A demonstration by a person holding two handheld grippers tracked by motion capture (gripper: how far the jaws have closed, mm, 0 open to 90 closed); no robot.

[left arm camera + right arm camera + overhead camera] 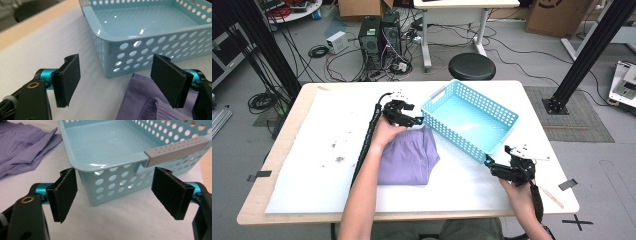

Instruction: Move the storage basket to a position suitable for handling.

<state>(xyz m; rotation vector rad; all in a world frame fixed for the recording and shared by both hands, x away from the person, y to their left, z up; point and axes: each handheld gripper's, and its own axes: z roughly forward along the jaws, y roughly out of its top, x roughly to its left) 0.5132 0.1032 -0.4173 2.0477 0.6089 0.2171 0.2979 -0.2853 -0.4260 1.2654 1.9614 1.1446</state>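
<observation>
A folded lilac garment (406, 156) lies on the white sheet at the table's middle. A light blue perforated basket (469, 120) stands empty to its right, turned at an angle. My left gripper (412, 118) sits at the garment's far edge, close to the basket's near-left corner. Its jaws stand wide open in the left gripper view (117, 83), with the lilac garment (147, 105) under the right jaw and the basket (150, 32) just ahead. My right gripper (493, 164) is open (120, 195) before the basket's (112, 150) near-right corner and grey handle (175, 151).
The white sheet (327, 145) covers most of the wooden table and has dark smudges at the left. A wooden stick (552, 196) lies near the front right corner. Behind the table are a black stool (471, 66), computer towers (380, 35) and cables on the floor.
</observation>
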